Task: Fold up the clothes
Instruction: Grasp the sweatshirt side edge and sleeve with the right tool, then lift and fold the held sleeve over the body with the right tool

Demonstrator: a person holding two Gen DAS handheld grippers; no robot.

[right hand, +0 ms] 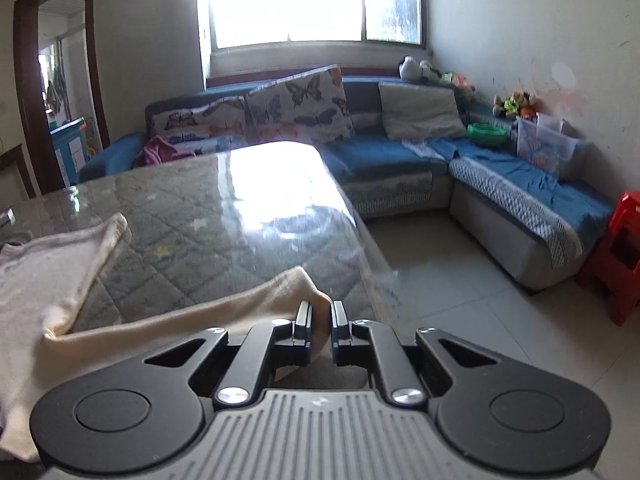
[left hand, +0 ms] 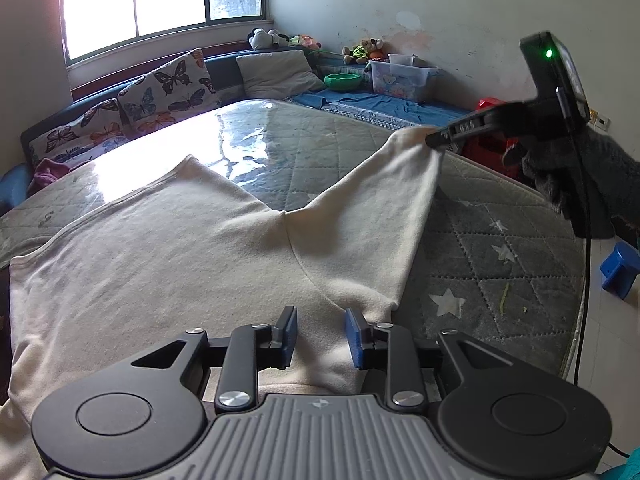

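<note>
A cream long-sleeved garment [left hand: 168,248] lies spread on the quilted grey mattress [left hand: 500,240]. My left gripper [left hand: 320,332] hovers open over the garment's near edge, blue pads apart, nothing between them. My right gripper [left hand: 434,138] is shut on the end of the right sleeve [left hand: 384,200] and holds it lifted off the mattress toward the right. In the right wrist view that gripper [right hand: 321,320] pinches the cream sleeve cuff [right hand: 316,300] between its pads. The other sleeve [right hand: 80,248] lies flat at the left.
A glossy plastic film covers the far half of the mattress [right hand: 260,200]. A blue corner sofa [right hand: 400,160] with butterfly cushions [left hand: 160,92], a clear storage box [left hand: 400,76] and plush toys stands behind. A red stool [right hand: 616,252] and a blue stool [left hand: 620,268] stand on the tiled floor at the right.
</note>
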